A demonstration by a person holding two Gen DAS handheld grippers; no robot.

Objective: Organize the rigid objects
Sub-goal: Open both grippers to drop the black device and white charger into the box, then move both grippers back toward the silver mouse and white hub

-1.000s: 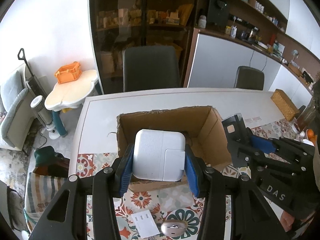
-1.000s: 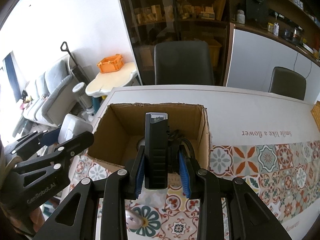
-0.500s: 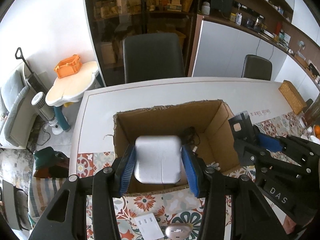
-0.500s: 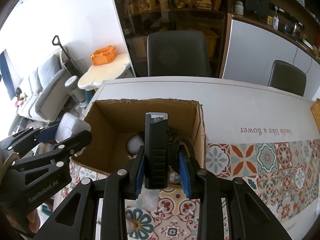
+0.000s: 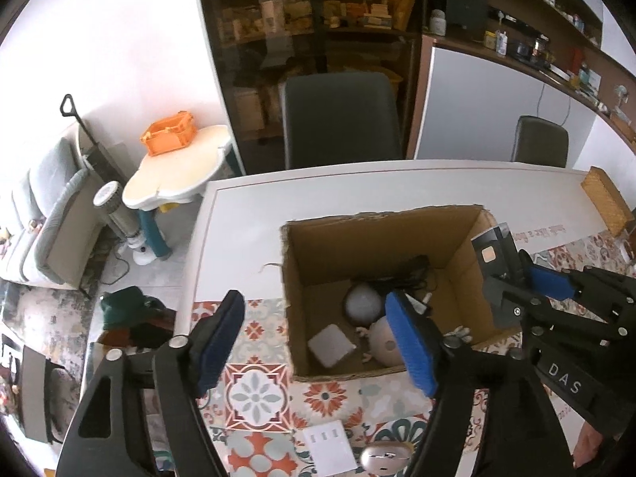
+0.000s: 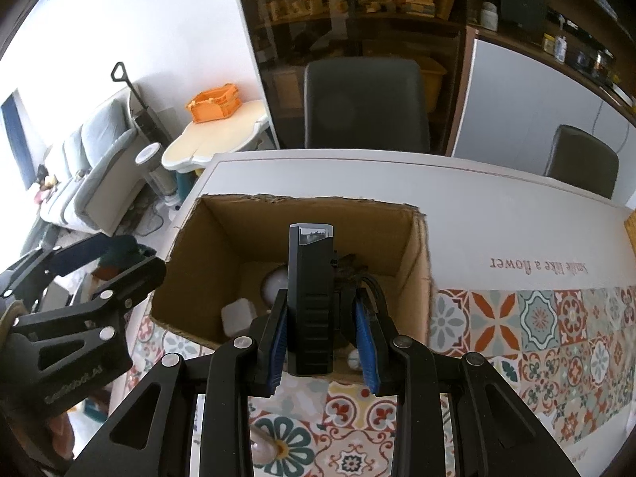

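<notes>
Two hand-held grippers over one open cardboard box (image 5: 381, 234), the landmark for every place below. Left hand-held gripper (image 5: 318, 338): blue pads spread, jaws just opened, nothing between them, poised over the box's near-left corner. White square adapter (image 5: 331, 345): lying free on the box floor toward the near wall, tilted on one corner. Right hand-held gripper (image 6: 322, 338): clenched on a black rectangular device (image 6: 310, 298), which stands upright between the pads above the near edge of the box; in the left wrist view the same device (image 5: 495, 256) shows at the box's right wall. Other box contents: a white sphere (image 5: 361, 304) at mid-floor, a beige rounded object (image 5: 384, 344) just beside it toward the near wall, touching or nearly so, and a black cable bundle (image 5: 405, 270) at the far side. Outside the box, on the near side: a white card (image 5: 329, 451) and a metallic rounded object (image 5: 383, 457), both on the patterned tile mat (image 5: 254, 393). Table (image 5: 246, 214): white, bearing the box and mat. Beyond the box's far wall: a dark chair (image 5: 342, 115). Left of the box, off the table: a small cream side table carrying an orange crate (image 5: 169, 137).
</notes>
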